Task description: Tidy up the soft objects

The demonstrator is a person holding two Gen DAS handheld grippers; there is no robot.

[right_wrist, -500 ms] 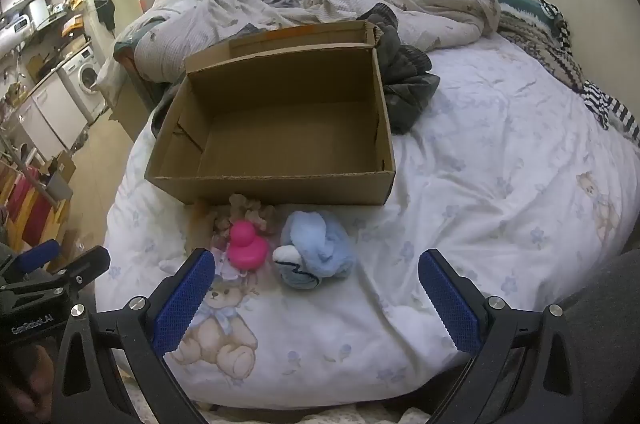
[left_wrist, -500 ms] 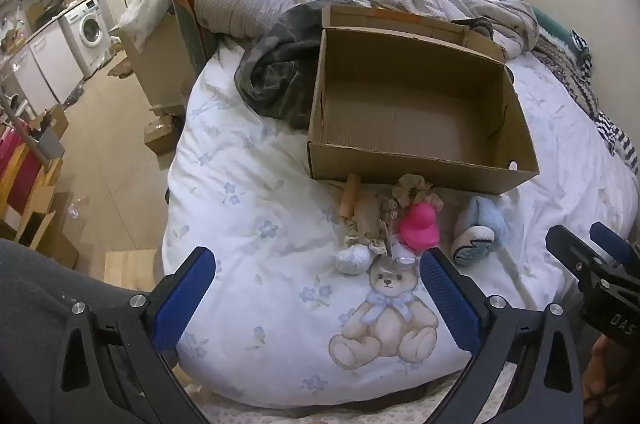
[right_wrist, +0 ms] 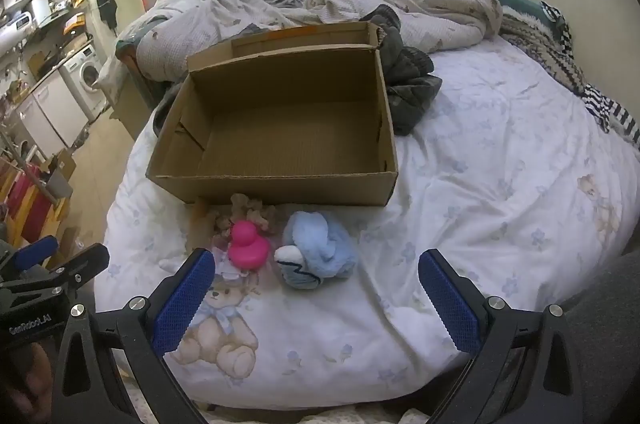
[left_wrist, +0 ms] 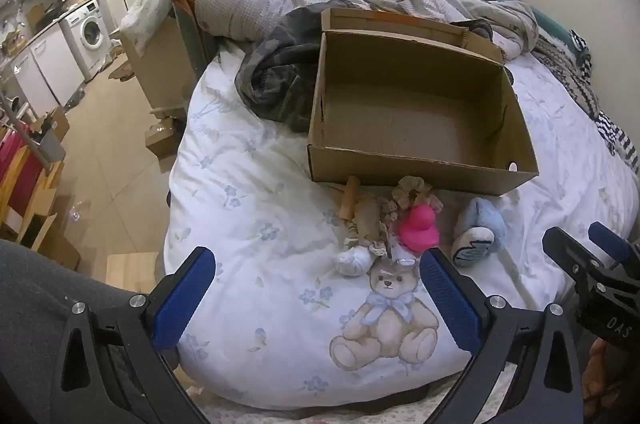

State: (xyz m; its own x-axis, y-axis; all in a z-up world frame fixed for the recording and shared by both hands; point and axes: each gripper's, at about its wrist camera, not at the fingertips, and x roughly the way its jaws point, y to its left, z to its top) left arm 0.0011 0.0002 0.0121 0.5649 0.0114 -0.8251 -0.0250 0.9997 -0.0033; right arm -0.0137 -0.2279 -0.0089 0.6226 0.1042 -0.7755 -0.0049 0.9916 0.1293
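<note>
L gripper (left_wrist: 316, 298): nearest lens, jaws spread wide, blue pads (left_wrist: 184, 298) well apart, nothing between them. Hangs over the near edge of the bed, above the teddy-bear print (left_wrist: 386, 320) on the white floral duvet (left_wrist: 248, 208).

R gripper (right_wrist: 316, 298): same condition, jaws wide, holding nothing, over the duvet near edge. In the L view it shows at the right border (left_wrist: 588, 256); there the jaw state cannot be read well.

Soft items, next back, in a loose row on the duvet just in front of the box:
- White balled item (left_wrist: 354, 261), nearest, just beside the bear print's head.
- Beige/tan fabric bundle w/ lace trim (left_wrist: 368, 220), touching the white ball's far side; exact item type unclear.
- Tan roll (left_wrist: 351, 196), its far end at the box front wall.
- Pink duck toy (right_wrist: 248, 244), sitting upright, frilly beige scrunchie (left_wrist: 412, 186) behind it, against the box.
- Light-blue plush (right_wrist: 320, 250), to the right of the duck, close but apart.

Cardboard box (right_wrist: 280, 186): open top, interior bare, lid flap standing at the far side.

Beyond box: dark grey garment (right_wrist: 408, 84) bunched against the box side; rumpled bedding (right_wrist: 400, 4) piled at far end by the wall. Far left, off bed: washing machine (left_wrist: 90, 32).
</note>
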